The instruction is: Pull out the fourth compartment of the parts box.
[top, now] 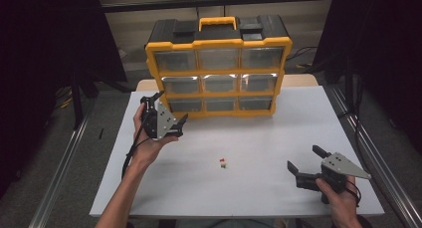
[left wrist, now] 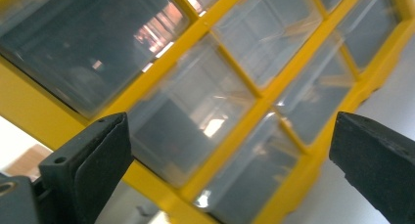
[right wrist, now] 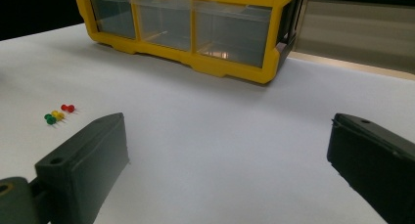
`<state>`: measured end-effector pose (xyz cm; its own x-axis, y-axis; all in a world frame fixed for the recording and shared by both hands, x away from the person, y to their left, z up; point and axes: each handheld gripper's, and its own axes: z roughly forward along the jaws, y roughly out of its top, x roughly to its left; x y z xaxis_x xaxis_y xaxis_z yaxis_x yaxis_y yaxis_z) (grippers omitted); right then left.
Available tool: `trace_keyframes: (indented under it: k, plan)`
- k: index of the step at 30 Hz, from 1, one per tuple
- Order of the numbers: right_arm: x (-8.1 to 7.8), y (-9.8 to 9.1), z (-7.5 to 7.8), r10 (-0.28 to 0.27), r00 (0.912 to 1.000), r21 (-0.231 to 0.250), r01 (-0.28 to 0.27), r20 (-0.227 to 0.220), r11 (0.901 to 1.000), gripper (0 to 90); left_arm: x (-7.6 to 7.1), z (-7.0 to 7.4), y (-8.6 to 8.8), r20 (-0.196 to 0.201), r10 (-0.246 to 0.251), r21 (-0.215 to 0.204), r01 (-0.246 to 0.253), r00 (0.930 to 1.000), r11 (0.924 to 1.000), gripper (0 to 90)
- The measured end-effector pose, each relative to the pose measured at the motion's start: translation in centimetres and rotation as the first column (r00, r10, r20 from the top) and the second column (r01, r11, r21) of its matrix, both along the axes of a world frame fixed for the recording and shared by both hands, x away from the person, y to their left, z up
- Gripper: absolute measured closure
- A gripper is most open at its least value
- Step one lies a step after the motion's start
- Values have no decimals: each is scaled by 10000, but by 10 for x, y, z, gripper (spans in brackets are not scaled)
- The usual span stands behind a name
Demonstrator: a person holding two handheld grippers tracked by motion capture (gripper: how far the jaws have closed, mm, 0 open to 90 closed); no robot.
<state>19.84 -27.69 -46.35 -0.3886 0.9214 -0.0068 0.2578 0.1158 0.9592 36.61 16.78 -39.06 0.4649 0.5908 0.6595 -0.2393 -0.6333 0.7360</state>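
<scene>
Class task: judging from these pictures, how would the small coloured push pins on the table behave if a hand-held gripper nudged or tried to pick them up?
The push pins look tiny beside the open right hand-held gripper, so probably very light and quick to scatter. Their rounded heads suggest they may roll or pivot. On the smooth white table they would likely slide rather than stay put.

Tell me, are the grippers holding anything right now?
No. Both the left gripper and the right gripper have open jaws with nothing between them. The pushpins lie untouched on the table.
</scene>
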Motion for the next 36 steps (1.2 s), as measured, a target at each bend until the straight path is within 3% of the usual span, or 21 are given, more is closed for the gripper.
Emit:
trace_keyframes:
  k: [1,3,6,8,13,16,17,19,20,21,22,25,26,27,28,30,31,32,33,34,36]
  plan:
    - [0,0,0,1,10000,-10,-1,13,10000,16,1,2,0,50,6,-16,-6,10000,10000,22]
    - [0,0,0,1,10000,-22,-1,-24,10000,16,3,5,-3,441,117,367,-133,9990,9992,30]
    - [0,0,0,13,10000,-12,-13,-23,10000,16,7,9,-7,1183,220,847,-321,9927,9959,31]
    - [0,0,0,32,10000,-1,-32,-1,10000,16,9,11,-10,1671,-34,1272,-182,9859,9917,48]
    - [-1,0,0,44,10000,-2,-44,3,10000,15,13,15,-19,2165,-76,1840,-331,9763,9824,61]
    - [-1,0,0,64,10000,-7,-64,-10,10000,15,15,15,-23,2469,-133,2407,-480,9690,9694,69]
    - [-1,0,0,66,10000,-6,-66,-4,10000,15,15,15,-25,2677,-133,2693,-615,9634,9611,73]
    - [-1,0,0,69,10000,-9,-69,-12,10000,15,16,14,-27,2716,-44,2925,-782,9624,9531,76]
    - [-1,0,0,70,10000,-5,-70,-14,10000,15,17,15,-28,2873,-35,3086,-891,9578,9470,79]
    - [-1,0,0,67,10000,-9,-67,-10,10000,15,18,16,-29,3033,-76,3130,-921,9529,9453,87]
    - [-1,0,0,77,10000,-14,-77,-25,10000,15,18,15,-30,3012,-3,3120,-982,9536,9450,88]
    - [-1,0,0,88,10000,-9,-88,-30,10000,15,20,15,-33,3551,-49,3465,-1268,9348,9294,99]
    - [-1,0,0,73,10000,-7,-73,-9,10000,15,21,15,-34,3579,-55,3515,-1292,9337,9272,103]
    - [-1,0,0,79,10000,-6,-79,-34,10000,15,21,13,-34,3484,60,3435,-1336,9373,9296,107]
    - [-1,0,0,66,10000,-6,-66,-12,10000,15,21,13,-35,3602,58,3603,-1449,9328,9215,108]
    - [-1,0,0,68,10000,-6,-68,4,10000,15,22,10,-38,3796,-79,3776,-1472,9251,9142,149]
    - [-1,0,0,68,10000,-6,-68,4,10000,15,23,9,-39,3744,-220,3698,-1275,9270,9203,149]
    - [-1,0,0,66,10000,-14,-66,0,10000,15,23,9,-40,3812,-186,3867,-1412,9243,9113,169]
    - [-1,0,0,85,10000,-16,-85,-25,10000,15,24,8,-41,4078,-121,3952,-1645,9130,9037,172]
    - [-1,0,0,74,10000,0,-74,-9,10000,15,25,6,-43,4063,-232,3975,-1538,9134,9046,175]
    - [-1,0,0,76,10000,12,-76,-23,10000,15,28,5,-46,4255,-405,4269,-1610,9041,8899,202]
